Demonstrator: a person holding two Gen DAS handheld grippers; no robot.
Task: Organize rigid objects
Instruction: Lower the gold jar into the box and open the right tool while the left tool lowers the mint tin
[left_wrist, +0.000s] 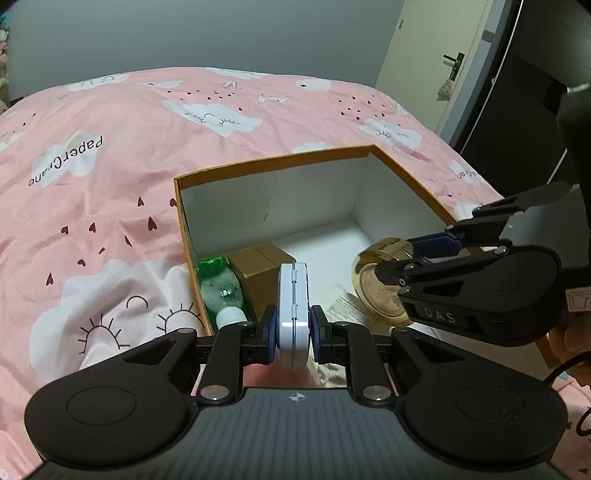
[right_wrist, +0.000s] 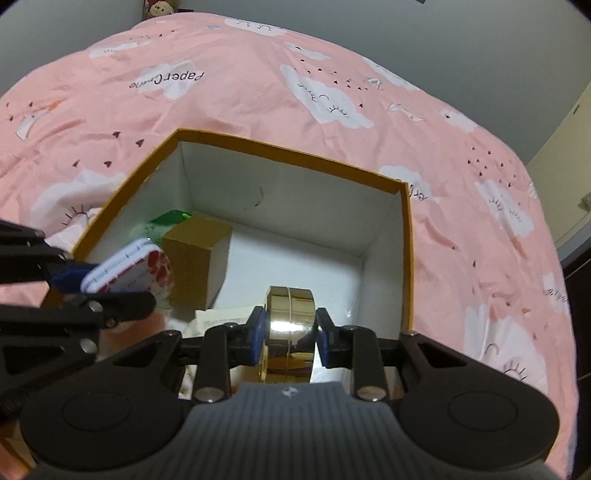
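Observation:
An orange-rimmed box with white inner walls sits on the pink bed; it also shows in the right wrist view. My left gripper is shut on a flat white hinged tin, held on edge above the box's near left part; the tin's red-patterned face shows in the right wrist view. My right gripper is shut on a round gold tin, held over the box's near right part; the gold tin also shows in the left wrist view.
Inside the box, a green bottle lies along the left wall beside a brown carton, with a printed paper on the floor. The pink cloud-print bedspread surrounds the box. A door stands at the far right.

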